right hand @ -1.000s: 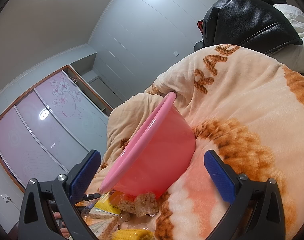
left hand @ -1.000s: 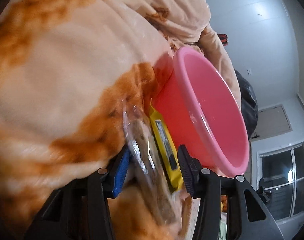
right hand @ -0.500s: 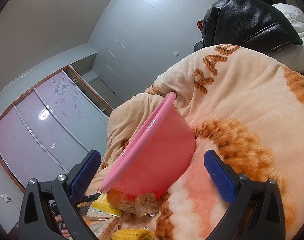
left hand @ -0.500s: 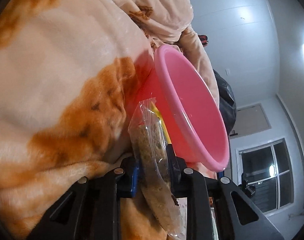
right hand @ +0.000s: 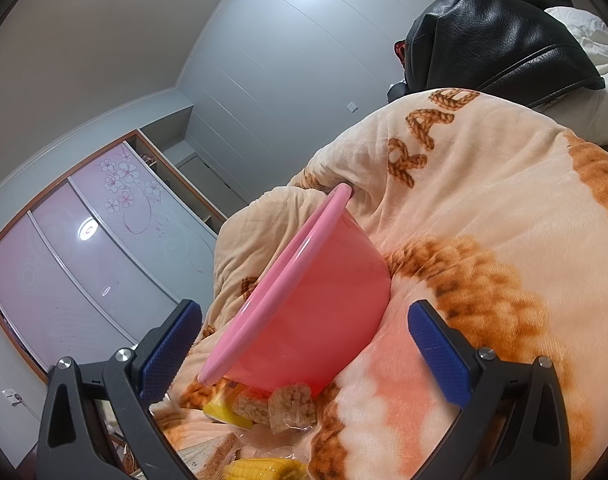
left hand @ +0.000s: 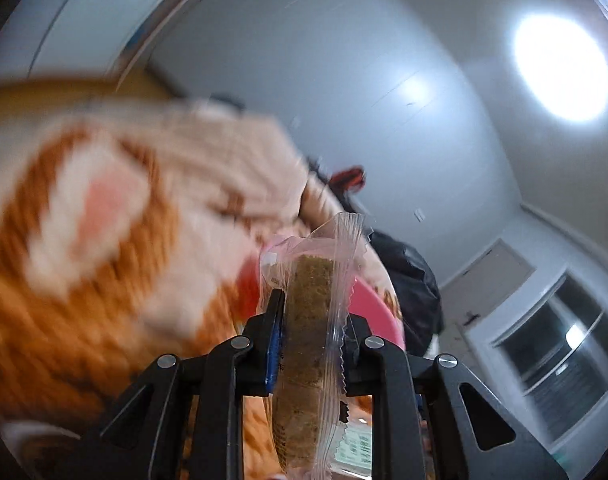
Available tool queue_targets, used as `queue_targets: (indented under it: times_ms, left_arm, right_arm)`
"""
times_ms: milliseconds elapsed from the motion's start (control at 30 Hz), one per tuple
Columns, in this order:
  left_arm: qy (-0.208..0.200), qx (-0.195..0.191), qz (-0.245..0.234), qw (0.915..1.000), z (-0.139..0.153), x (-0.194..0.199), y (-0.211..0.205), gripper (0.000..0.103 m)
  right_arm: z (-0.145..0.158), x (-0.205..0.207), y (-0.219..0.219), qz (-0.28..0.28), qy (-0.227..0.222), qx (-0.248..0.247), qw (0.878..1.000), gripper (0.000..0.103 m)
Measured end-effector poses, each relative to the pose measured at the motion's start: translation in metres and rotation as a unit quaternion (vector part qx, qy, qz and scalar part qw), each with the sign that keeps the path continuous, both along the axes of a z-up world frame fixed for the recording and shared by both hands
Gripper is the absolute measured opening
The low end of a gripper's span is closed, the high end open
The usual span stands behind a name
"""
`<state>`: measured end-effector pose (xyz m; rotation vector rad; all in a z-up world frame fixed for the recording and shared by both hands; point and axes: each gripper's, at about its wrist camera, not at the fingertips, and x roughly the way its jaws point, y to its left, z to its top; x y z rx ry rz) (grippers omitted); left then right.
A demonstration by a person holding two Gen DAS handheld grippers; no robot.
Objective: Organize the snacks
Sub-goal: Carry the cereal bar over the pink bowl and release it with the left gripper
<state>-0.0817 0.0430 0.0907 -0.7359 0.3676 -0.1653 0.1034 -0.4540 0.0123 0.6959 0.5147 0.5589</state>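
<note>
In the left wrist view my left gripper (left hand: 312, 320) is shut on a brown snack bar in a clear wrapper (left hand: 310, 304), held upright in the air. Behind it, only a slice of the pink basin (left hand: 378, 308) shows. In the right wrist view the pink basin (right hand: 312, 296) leans tilted against the orange-and-cream blanket (right hand: 484, 220). My right gripper (right hand: 304, 340) stands open in front of the basin with nothing between its fingers. Below the basin lie wrapped grain bars (right hand: 292, 402), a yellow packet (right hand: 224, 412) and packed corn cobs (right hand: 260, 468).
A black leather jacket (right hand: 496, 32) and white bedding (right hand: 592, 92) lie on the bed behind the blanket. A wardrobe with pink sliding doors (right hand: 64, 260) fills the left wall. A ceiling lamp (left hand: 560, 72) and a dark window (left hand: 560, 348) show in the left wrist view.
My left gripper closed on the clear-wrapped snack bar and lifted it up from beside the basin, turning as it rose. The right gripper has not moved.
</note>
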Motion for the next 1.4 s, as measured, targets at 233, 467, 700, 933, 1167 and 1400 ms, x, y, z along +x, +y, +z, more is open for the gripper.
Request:
queue_targets:
  times_ms: [233, 467, 700, 933, 1167, 1400]
  left_arm:
    - [0.047, 0.15, 0.054, 0.9861, -0.034, 0.019, -0.024, 0.018]
    - [0.145, 0.1, 0.055, 0.9828, -0.093, 0.049, -0.005, 0.042]
    - [0.118, 0.134, 0.053, 0.9825, -0.077, 0.045, -0.017, 0.024]
    - [0.05, 0.118, 0.013, 0.9917, -0.024, 0.053, -0.044, 0.018]
    - [0.008, 0.175, -0.071, 0.9819, 0.017, 0.109, -0.115, 0.018]
    - [-0.03, 0.15, -0.065, 0.9861, 0.055, 0.12, -0.14, 0.018]
  right_arm:
    - [0.0, 0.0, 0.0, 0.0, -0.001, 0.001, 1.0, 0.103]
    - [0.0, -0.001, 0.0, 0.0, 0.0, 0.0, 1.0, 0.103]
    - [0.001, -0.002, 0.0, 0.0, 0.002, -0.003, 1.0, 0.103]
    - [0.003, -0.004, 0.002, 0.0, 0.005, -0.007, 1.0, 0.103]
    - [0.003, -0.004, 0.002, 0.0, 0.005, -0.006, 1.0, 0.103]
    - [0.003, -0.005, 0.003, 0.0, 0.005, -0.007, 1.0, 0.103]
